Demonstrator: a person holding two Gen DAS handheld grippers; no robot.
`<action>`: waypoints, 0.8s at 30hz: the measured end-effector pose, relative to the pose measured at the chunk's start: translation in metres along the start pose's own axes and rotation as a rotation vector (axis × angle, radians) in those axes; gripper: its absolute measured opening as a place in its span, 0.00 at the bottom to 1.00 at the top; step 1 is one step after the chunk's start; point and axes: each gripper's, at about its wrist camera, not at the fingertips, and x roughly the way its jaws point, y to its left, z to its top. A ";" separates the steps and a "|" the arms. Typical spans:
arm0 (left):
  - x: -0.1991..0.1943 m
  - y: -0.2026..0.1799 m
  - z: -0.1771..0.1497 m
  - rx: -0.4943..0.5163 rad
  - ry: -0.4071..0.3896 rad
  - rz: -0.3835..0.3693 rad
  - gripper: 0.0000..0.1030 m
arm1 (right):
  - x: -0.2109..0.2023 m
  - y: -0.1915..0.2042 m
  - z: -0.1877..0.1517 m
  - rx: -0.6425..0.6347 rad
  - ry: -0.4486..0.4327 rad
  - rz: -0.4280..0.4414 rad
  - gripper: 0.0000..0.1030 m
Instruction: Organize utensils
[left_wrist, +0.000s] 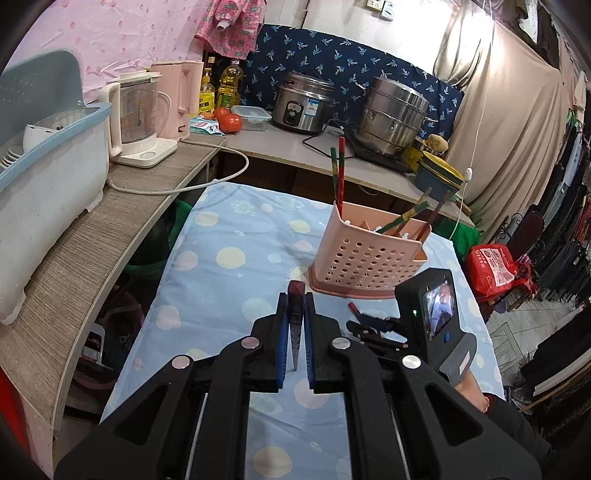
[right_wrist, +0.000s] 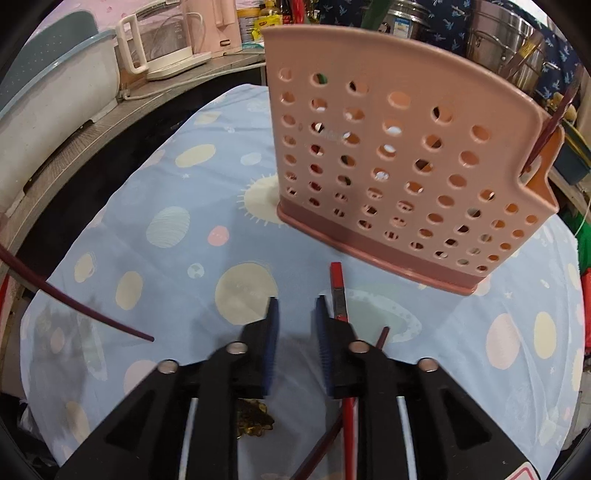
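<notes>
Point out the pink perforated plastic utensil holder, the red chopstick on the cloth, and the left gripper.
pink perforated plastic utensil holder (right_wrist: 406, 155), right wrist view, front wall.
red chopstick (right_wrist: 339, 291), right wrist view, shaft.
left gripper (left_wrist: 296, 306), left wrist view, between fingertips.

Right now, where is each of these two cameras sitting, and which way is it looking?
Left wrist: on the left gripper, shut on a dark chopstick, facing the pink perforated plastic utensil holder; the right gripper shows.
Right wrist: on the open right gripper, low over the table.
Shared: holder, blue planet-print tablecloth.
</notes>
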 end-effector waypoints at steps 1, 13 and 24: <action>-0.001 -0.001 -0.001 0.001 0.002 0.000 0.07 | -0.001 -0.001 0.001 0.003 -0.002 -0.003 0.21; 0.000 -0.009 -0.002 0.018 0.012 -0.005 0.08 | 0.024 -0.012 0.002 0.021 0.052 -0.016 0.20; 0.000 -0.012 -0.002 0.026 0.016 -0.014 0.08 | 0.001 -0.028 -0.009 0.132 -0.010 -0.009 0.12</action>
